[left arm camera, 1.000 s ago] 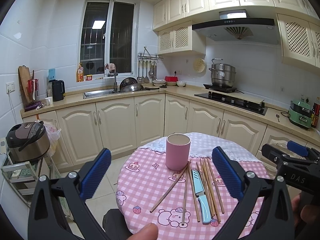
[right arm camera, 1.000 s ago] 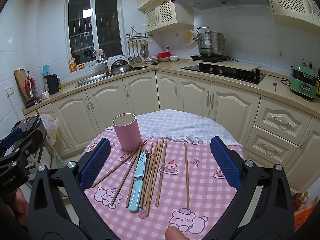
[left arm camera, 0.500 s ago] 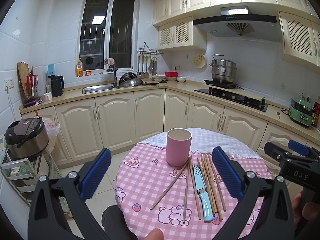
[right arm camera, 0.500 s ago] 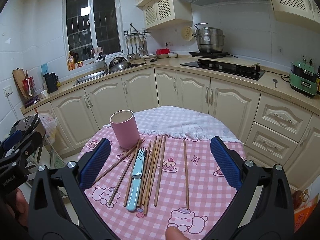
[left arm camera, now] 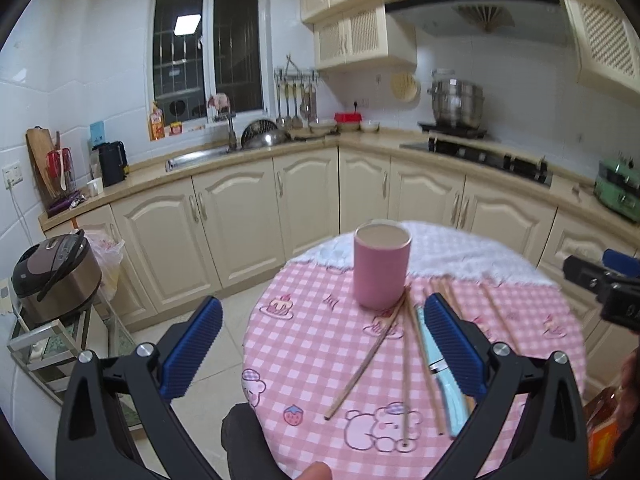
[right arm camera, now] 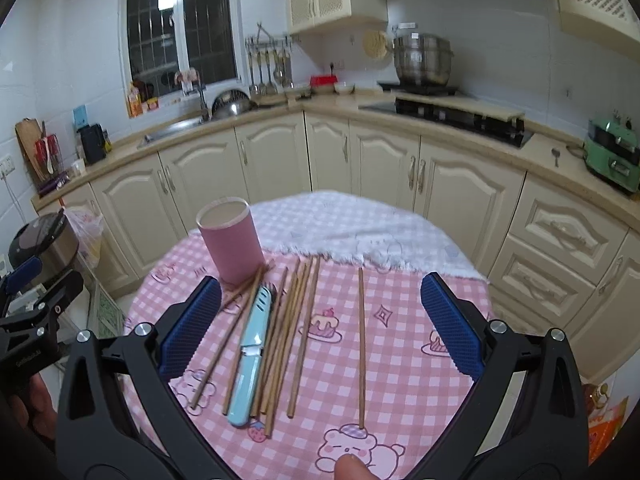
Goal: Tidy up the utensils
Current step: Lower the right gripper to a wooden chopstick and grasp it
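Blue ribbed pads faced each other across a wide gap on both tools I held: my left gripper [left arm camera: 322,348] stood spread with nothing between its fingers, and my right gripper [right arm camera: 320,326] was spread the same way, both above the near edge of the round table [right arm camera: 420,396] and touching nothing. A fingertip [right arm camera: 352,466] of mine showed at the bottom of the right view.

On the pink checked cloth, toward the table's left half, lay the light blue utensil case [right arm camera: 252,354], its long side running from the near edge toward the far one. Wooden chopsticks [right arm camera: 298,332] lay scattered on both sides of it, some touching it, most pointing the same way. One single chopstick [right arm camera: 361,344] lay apart, further right.

Beyond them, near the far left edge, the pink cup [right arm camera: 232,238] stood upright, with the tips of two chopsticks at its base. A white cloth [right arm camera: 352,228] covered the far edge.

Behind the table ran cream cabinets [right arm camera: 276,160] under the kitchen counter.
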`<state>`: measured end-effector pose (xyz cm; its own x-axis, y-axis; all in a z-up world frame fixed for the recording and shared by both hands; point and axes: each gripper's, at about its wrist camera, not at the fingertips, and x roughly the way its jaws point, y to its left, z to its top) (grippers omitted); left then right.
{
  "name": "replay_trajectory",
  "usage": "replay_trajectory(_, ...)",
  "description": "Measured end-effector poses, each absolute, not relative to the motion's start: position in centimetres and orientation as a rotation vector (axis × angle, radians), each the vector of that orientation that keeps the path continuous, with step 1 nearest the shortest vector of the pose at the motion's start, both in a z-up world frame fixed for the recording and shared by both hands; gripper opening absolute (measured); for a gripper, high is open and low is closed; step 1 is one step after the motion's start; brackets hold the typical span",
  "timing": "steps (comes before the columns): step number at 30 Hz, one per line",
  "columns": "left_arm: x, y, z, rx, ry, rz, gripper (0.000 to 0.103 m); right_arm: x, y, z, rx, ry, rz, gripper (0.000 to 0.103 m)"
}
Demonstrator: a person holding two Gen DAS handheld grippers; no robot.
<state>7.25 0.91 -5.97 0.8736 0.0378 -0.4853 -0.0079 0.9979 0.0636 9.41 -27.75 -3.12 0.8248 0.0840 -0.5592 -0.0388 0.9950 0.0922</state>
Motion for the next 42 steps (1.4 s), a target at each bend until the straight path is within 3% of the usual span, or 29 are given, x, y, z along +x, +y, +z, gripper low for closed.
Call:
replay_trajectory(25,24.3,-3.3,-18.4,0.403,0.961,-0.211,0.099,23.2,-33.0,-16.0,0.069,1.116,0.007,0.096)
replay_trajectory(27,25.1,-3.6,-18.9,0.411,0.993,-0.226,0.099,23.8,-32.8,-16.3,0.073,1.135,0.014,0.093)
replay_trajectory(34,26.5,-5.2,-19.2,0.468,1.041,-0.293,0.097,25.8,-31.9,-16.7,0.055,1.177,0.036,0.065)
replay_trajectory(36,26.8,-5.8,-19.5,0.482,1.061,-0.306,0.085,26.2,-31.5,-16.6,0.036,1.177,0.033,0.050)
replay_trajectory(37,27.2,-6.1,-19.8,0.483,1.088,-0.315,0.068,26.3,-31.2,-16.6,0.019,1.174,0.034,0.040)
replay_trajectory(39,27.3,-6.2,-20.0,0.453,1.109,-0.338,0.057,26.5,-30.6,-16.6,-0.020,1.174,0.054,0.031)
replay_trajectory(40,27.2,-6.4,-19.9,0.441,1.122,-0.365,0.044,26.3,-30.4,-16.6,-0.026,1.171,0.068,0.025)
replay_trajectory(41,27.1,-6.6,-19.8,0.439,1.127,-0.385,0.032,26.2,-30.3,-16.6,-0.019,1.169,0.088,0.012)
replay_trajectory(42,26.9,-6.9,-19.7,0.433,1.137,-0.411,0.025,26.1,-30.4,-16.6,-0.004,1.169,0.101,0.007)
